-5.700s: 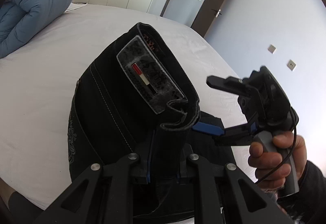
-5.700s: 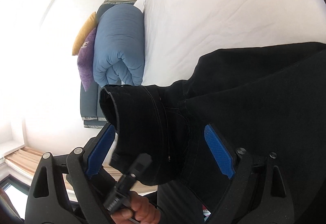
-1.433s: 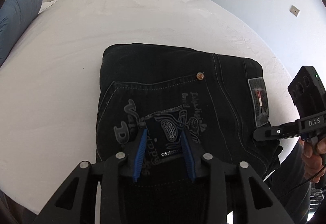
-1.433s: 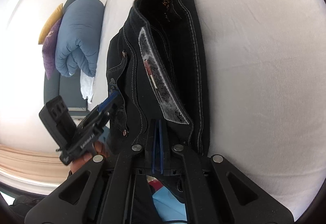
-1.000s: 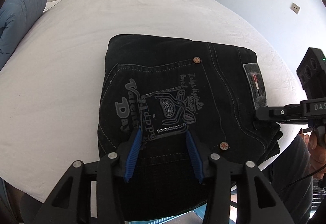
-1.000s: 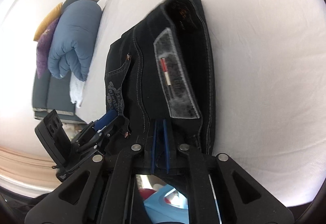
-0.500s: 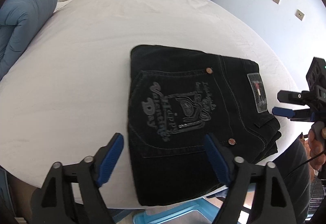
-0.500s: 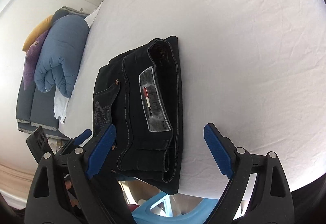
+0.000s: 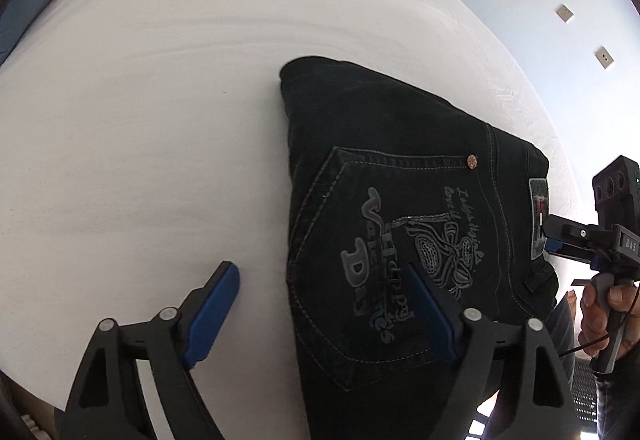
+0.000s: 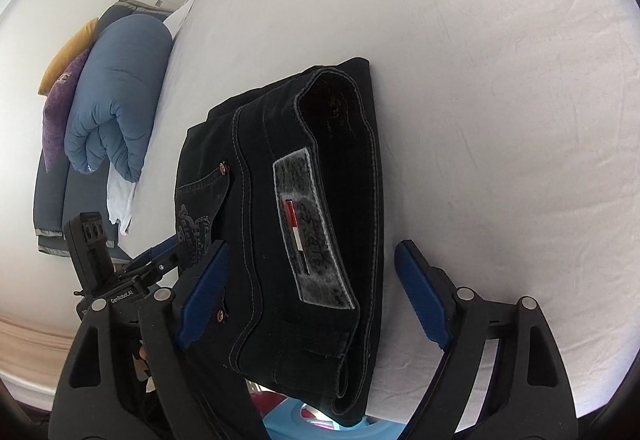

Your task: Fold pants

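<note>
Black denim pants (image 9: pixel 400 207), folded, lower right of frame on white bed (image 9: pixel 160 99). Left gripper (image 9: pixel 326 314) and right gripper (image 10: pixel 310 292) released, just narrowing slightly. Overhanging edge could slide off.

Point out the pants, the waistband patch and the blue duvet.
pants (image 9: pixel 400 167): left wrist view, plain fabric above the pocket.
patch (image 10: pixel 316 232): right wrist view, its grey middle.
duvet (image 10: pixel 116 87): right wrist view, upper roll.

Folded black pants (image 10: pixel 280 224) lie on the white bed (image 10: pixel 500 119) — right gripper (image 10: pixel 308 300) jaws wide, just narrowing.
</note>
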A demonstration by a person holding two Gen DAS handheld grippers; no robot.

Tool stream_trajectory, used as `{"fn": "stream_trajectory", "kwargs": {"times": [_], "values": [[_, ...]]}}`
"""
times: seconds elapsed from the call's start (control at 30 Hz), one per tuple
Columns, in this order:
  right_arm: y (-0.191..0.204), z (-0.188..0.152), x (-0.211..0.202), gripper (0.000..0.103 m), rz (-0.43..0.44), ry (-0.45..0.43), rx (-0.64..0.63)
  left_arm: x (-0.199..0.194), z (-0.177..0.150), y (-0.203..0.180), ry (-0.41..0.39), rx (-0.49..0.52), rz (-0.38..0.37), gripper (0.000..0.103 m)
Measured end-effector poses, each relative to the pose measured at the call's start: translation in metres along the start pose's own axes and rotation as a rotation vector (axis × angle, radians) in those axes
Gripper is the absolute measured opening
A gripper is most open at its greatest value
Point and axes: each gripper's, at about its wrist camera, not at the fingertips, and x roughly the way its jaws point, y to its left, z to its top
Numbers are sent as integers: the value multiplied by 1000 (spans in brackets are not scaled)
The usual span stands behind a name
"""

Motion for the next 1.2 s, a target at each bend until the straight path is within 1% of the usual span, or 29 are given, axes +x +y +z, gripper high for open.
{"fn": "stream_trajectory", "kwargs": {"times": [0.03,0.07,0.1,0.13,0.17,0.23,0.27,0.37,0.4,0.43,0.47,0.53,0.57,0.6,0.67,0.83,0.9,1.03,1.13,1.2], "values": [[2,2,5,71,-5,9,-3,4,3,-3,8,9,-2,71],[5,4,9,67,-22,18,-12,6,5,-7,16,24,-9,71],[9,6,15,65,-36,21,-21,9,8,-11,21,33,-23,64],[12,7,18,59,-47,23,-29,11,10,-14,27,35,-26,62],[14,9,20,50,-66,26,-36,12,12,-16,30,37,-20,61],[18,10,24,40,-103,30,-55,18,19,-14,33,29,-27,57],[19,11,25,37,-110,28,-64,18,20,-14,33,27,-29,56],[26,6,22,32,-150,14,-114,17,21,-18,25,33,-32,47],[29,4,21,31,-166,7,-131,16,22,-20,22,32,-33,42],[34,2,21,28,-190,-2,-157,7,10,-16,17,33,-34,37],[40,1,21,25,-213,-12,-184,4,11,-17,10,33,-33,34],[52,-2,19,20,-260,-33,-242,-3,6,-21,-3,35,-30,24],[58,-4,17,18,-276,-46,-271,-5,5,-24,-11,40,-26,23],[61,-5,14,18,-282,-56,-287,-11,3,-21,-17,45,-18,22],[68,-7,8,16,-285,-79,-313,-16,3,-25,-30,53,-5,20],[82,-9,-10,15,-265,-129,-346,-36,5,-26,-79,51,-15,19],[90,-7,-21,15,-262,-155,-369,-44,11,-28,-102,60,-19,19],[104,11,-46,15,-252,-211,-403,-62,38,-33,-157,88,-17,19],[106,38,-53,15,-250,-229,-424,-62,68,-36,-182,112,-9,19],[100,60,-52,15,-243,-231,-428,-55,87,-36,-189,116,-13,19]]}}
